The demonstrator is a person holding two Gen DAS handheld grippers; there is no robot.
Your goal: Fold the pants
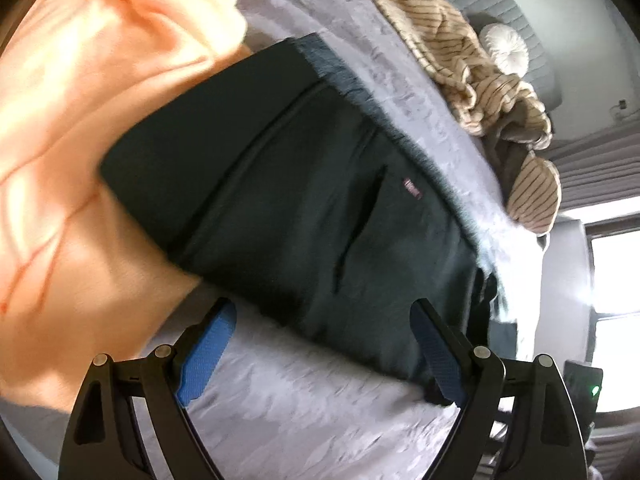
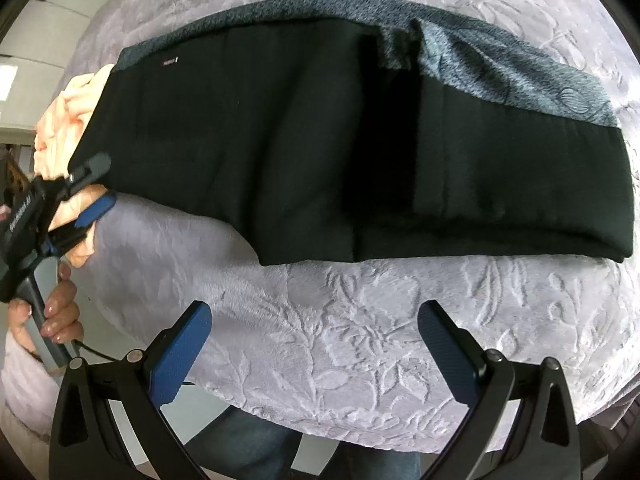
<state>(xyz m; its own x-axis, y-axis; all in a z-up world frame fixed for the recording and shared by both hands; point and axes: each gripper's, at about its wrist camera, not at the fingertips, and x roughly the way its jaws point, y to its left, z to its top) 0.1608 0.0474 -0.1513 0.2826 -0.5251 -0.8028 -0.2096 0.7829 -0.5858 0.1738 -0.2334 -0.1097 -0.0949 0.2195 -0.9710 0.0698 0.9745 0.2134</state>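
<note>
Black pants [image 2: 320, 152] lie folded lengthwise on lavender embossed blanket [image 2: 320, 340], peach garment [image 1: 80, 120] at left end. Left gripper [image 1: 320, 340] spread wide, empty, over waist end; right gripper [image 2: 316, 344] gaping, empty, near edge.

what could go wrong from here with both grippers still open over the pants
1. The black pants butt against the peach garment; the left gripper, open near that end, might snag both.
2. The right gripper is open above the plush blanket, short of the pants' edge; closing there might pinch blanket instead.
</note>
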